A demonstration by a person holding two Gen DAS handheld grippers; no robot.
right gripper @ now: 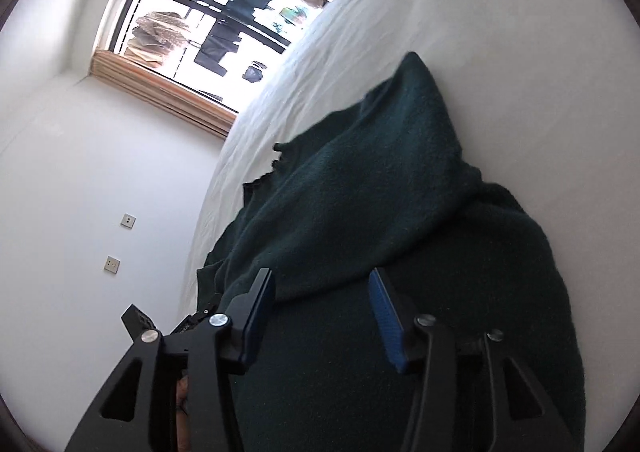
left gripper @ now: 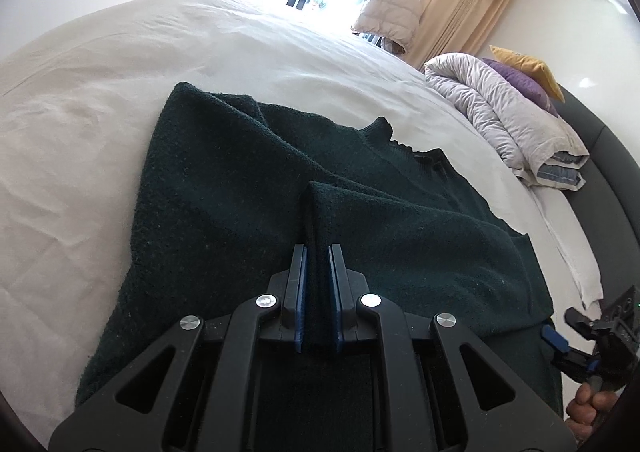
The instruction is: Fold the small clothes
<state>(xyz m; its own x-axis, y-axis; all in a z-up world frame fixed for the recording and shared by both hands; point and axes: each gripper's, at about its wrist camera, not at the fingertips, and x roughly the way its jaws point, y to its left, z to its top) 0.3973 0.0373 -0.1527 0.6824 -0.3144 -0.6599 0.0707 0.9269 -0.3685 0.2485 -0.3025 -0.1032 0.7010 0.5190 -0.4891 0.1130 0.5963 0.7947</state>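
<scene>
While the dark green sweater is lying spread across the white bed sheet, I am pinching a raised fold of it in the left gripper, whose blue pads are pressing the knit from both sides. My right gripper is hovering over the same sweater with its jaws standing apart and nothing clamped between them. Its blue pads are showing bare. Beyond the sweater a rolled white duvet is sitting near purple and yellow cushions at the bed's far end.
</scene>
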